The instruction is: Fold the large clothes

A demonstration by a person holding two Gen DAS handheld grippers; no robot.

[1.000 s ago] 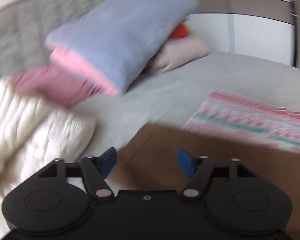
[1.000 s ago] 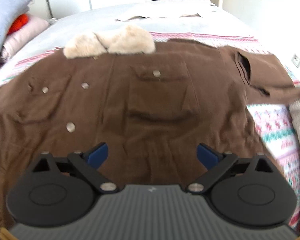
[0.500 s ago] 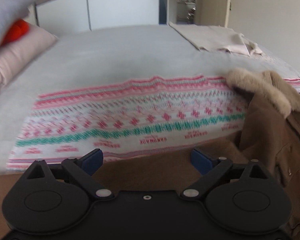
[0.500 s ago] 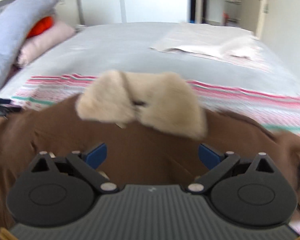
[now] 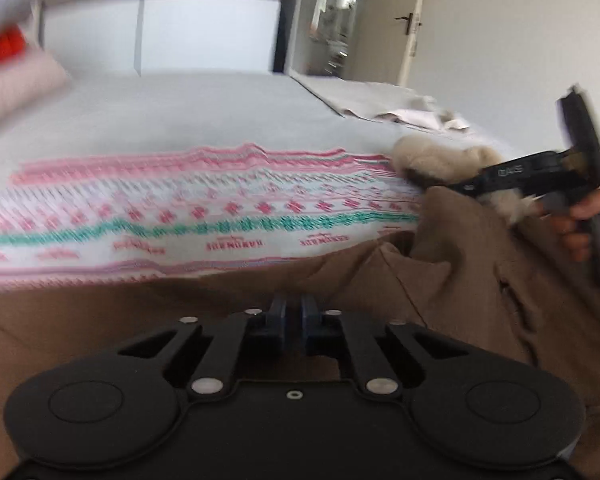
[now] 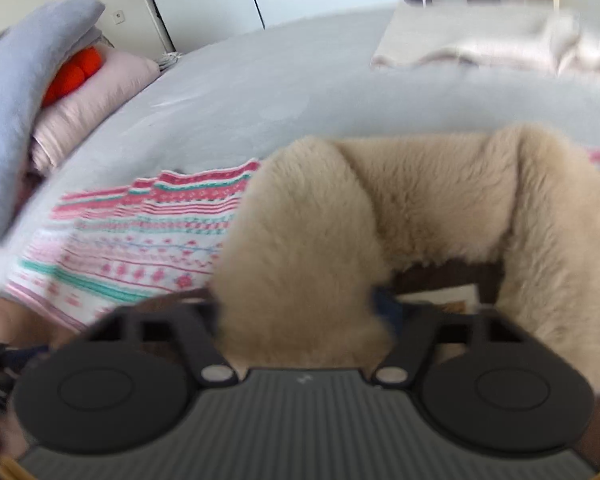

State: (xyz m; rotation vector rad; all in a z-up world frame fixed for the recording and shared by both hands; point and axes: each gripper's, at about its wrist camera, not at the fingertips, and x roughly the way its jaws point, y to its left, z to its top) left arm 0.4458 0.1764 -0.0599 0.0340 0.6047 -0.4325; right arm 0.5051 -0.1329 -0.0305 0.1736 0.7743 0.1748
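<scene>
A brown coat (image 5: 460, 280) with a beige fur collar (image 5: 432, 160) lies spread on the bed. My left gripper (image 5: 294, 314) is shut on the coat's brown edge nearest the camera, and the fabric bunches at its tips. In the right wrist view the fur collar (image 6: 320, 220) fills the space between the fingers of my right gripper (image 6: 300, 312). Its jaws are closing and press into the fur. One blue pad (image 6: 384, 304) shows and the other is buried in fur. The left wrist view shows a hand (image 5: 580, 220) holding the right gripper (image 5: 464, 188) at the collar.
A pink and green patterned blanket (image 5: 180, 220) lies under the coat on the grey bed sheet (image 5: 180, 112). Stacked pillows (image 6: 20, 100) sit at the left, with an orange item (image 6: 72, 72) among them. A pale cloth (image 6: 480, 44) lies at the far right. A door (image 5: 412, 28) stands beyond.
Both grippers moved in toward the coat and closed. The left swung from the pillows to the coat's edge and shut. The right travelled up the coat to the fur collar.
</scene>
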